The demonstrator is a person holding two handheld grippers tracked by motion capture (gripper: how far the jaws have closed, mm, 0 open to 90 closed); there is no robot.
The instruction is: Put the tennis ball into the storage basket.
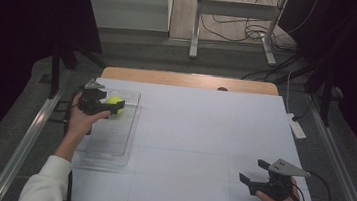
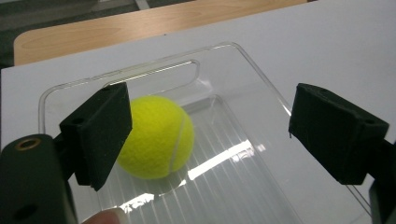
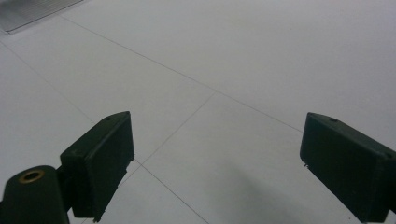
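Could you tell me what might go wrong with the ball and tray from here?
1. The open left tool has one jaw beside the yellow-green tennis ball; closing off-centre could roll it away.
2. The clear plastic tray looks light and may slide if nudged.
3. The open right tool isn't steadying it.

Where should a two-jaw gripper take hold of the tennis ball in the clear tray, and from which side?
Grip the tennis ball across its widest middle, coming from above: the clear tray walls block a low sideways approach. The left gripper already stands open around it, probably best placed.
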